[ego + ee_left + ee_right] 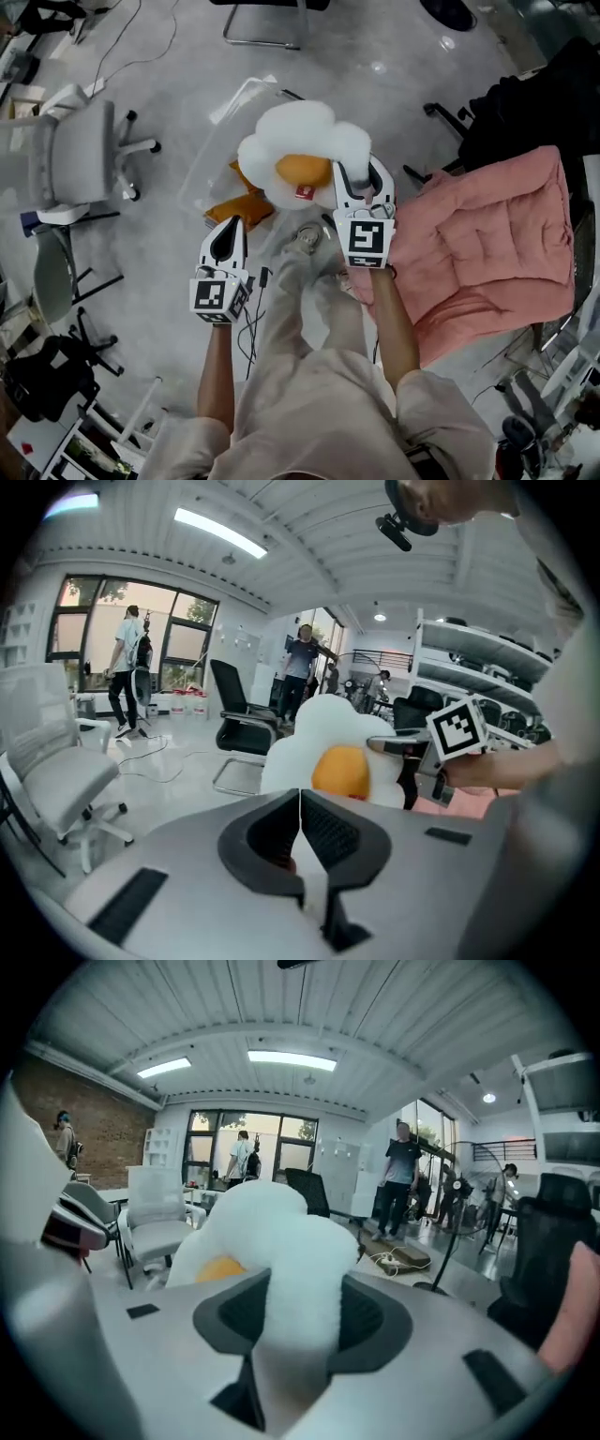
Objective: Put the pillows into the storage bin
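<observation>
Right gripper (300, 1288) pinches a white lobe of the fried-egg pillow (272, 1222), plush bulging between the pads. Left gripper (300, 794) has its jaws pressed together with nothing between them. In the head view the right gripper (354, 176) holds the fried-egg pillow (300, 141) in the air over the clear storage bin (211, 159) on the floor. The left gripper (228, 232) hangs apart from the pillow, nearer the person. An orange pillow (242, 204) appears to lie inside the bin already. A pink cushion (497, 244) lies well apart to the right, not yet handled.

Step judged: carry and drop of the egg pillow. Next move likely needs lowering it past the rim, then spreading the jaws.

Pose: both forearms reach forward, grippers aimed ahead and slightly down, marker cubes up.
</observation>
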A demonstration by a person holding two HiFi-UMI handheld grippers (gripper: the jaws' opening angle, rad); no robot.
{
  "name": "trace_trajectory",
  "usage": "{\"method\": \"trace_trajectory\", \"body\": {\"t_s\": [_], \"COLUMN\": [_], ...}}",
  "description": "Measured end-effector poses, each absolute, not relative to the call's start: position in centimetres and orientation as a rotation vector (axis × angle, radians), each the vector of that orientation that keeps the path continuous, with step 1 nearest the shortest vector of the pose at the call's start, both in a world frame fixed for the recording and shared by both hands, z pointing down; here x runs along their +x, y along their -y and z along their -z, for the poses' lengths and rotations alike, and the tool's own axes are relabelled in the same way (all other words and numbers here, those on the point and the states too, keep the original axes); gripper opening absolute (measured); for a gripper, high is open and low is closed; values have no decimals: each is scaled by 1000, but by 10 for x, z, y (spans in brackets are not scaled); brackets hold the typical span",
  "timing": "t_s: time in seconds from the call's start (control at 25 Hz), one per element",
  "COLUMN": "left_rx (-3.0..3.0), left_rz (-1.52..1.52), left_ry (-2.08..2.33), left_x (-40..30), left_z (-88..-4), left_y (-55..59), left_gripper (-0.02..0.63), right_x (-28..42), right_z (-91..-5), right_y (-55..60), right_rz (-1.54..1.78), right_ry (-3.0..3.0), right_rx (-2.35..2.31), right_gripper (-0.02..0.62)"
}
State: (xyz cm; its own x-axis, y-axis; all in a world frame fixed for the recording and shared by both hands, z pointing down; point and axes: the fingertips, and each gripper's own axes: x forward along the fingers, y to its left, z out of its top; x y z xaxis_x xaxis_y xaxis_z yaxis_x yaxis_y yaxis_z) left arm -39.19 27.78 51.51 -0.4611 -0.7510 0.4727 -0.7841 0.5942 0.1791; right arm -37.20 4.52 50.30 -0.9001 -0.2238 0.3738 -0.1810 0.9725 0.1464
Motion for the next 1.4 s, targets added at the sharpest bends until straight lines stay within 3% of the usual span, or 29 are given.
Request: {"method": "trace_trajectory", "body": {"t_s": [0.36, 0.4, 0.52, 0.56, 0.92, 1.16, 1.4], "left_rx": [1001, 991, 972, 967, 1021, 1156, 1329], "left_rz": [-61, -59, -47, -44, -42, -61, -96], "left_ry": [2332, 2329, 2321, 2318, 2285, 2249, 2182], "left_x": [-434, -437, -446, -447, -450, -451, -429], "left_z": [-575, -579, -589, -592, -584, -574, -550], "left_y": [-366, -371, -382, -384, -384, -336, -270], "left_gripper": [12, 12, 12, 12, 12, 12, 12], "right_x": [-481, -490, -511, -513, -496, -473, -407], "right_z": [-675, -694, -750, -765, -732, -666, -588], "right_y": [-128, -138, -161, -167, -177, -141, -87], "right_rz": [29, -13, -165, -182, -149, -160, -191], "right_ry": [2542, 2527, 2465, 2437, 2464, 2579, 2677], "right_rx": [34, 2, -85, -107, -101, 13, 224], "right_gripper": [209, 235, 437, 466, 458, 385, 297]}}
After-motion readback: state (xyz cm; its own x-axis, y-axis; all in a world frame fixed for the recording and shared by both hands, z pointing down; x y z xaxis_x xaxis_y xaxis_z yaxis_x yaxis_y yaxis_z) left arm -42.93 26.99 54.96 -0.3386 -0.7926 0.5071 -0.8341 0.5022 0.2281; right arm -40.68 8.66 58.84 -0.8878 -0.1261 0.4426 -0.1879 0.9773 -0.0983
